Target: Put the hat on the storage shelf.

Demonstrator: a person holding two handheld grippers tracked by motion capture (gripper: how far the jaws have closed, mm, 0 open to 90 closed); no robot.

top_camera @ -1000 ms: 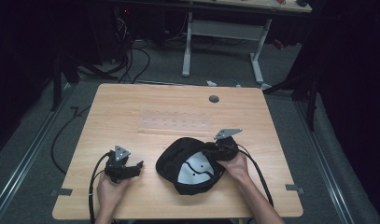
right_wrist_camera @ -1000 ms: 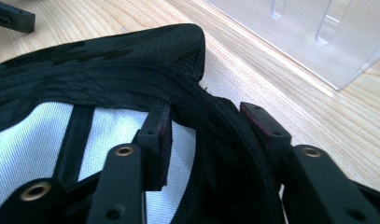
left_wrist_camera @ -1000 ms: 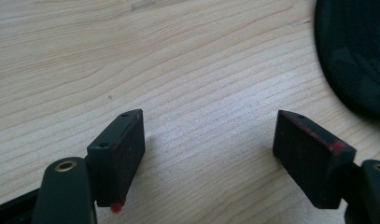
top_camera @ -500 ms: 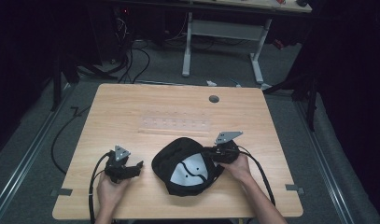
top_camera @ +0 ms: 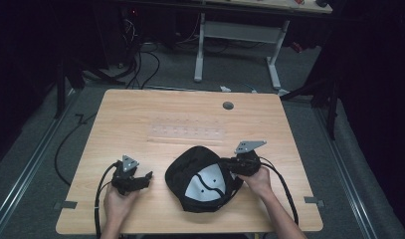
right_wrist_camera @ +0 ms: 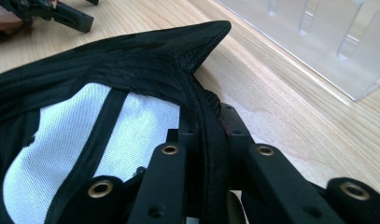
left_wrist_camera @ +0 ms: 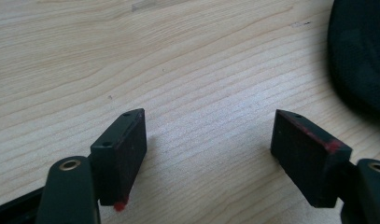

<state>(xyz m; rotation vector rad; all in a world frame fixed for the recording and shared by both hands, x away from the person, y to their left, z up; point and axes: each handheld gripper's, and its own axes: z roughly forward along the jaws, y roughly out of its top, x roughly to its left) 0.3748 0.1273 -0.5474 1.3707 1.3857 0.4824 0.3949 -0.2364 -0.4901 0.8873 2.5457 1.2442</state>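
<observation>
A black cap (top_camera: 200, 177) lies upside down near the table's front middle, its white mesh lining (right_wrist_camera: 75, 140) facing up. My right gripper (top_camera: 235, 167) is shut on the cap's rim (right_wrist_camera: 210, 130) at its right side, the fabric pinched between the jaws. My left gripper (top_camera: 140, 178) rests on the wood to the left of the cap, jaws wide open with nothing between its fingertips (left_wrist_camera: 127, 144). The cap's dark edge (left_wrist_camera: 360, 56) sits off to the right in the left gripper view, apart from the jaws.
A clear plastic rack (top_camera: 187, 133) lies flat on the wooden table (top_camera: 140, 114) behind the cap, also close by as the rack (right_wrist_camera: 318, 42) in the right gripper view. A round cable hole (top_camera: 228, 105) sits near the far edge. Cables trail off the front.
The right gripper has dragged the cap slightly left across the table, keeping hold of its rim. The left gripper has stayed in place, open.
</observation>
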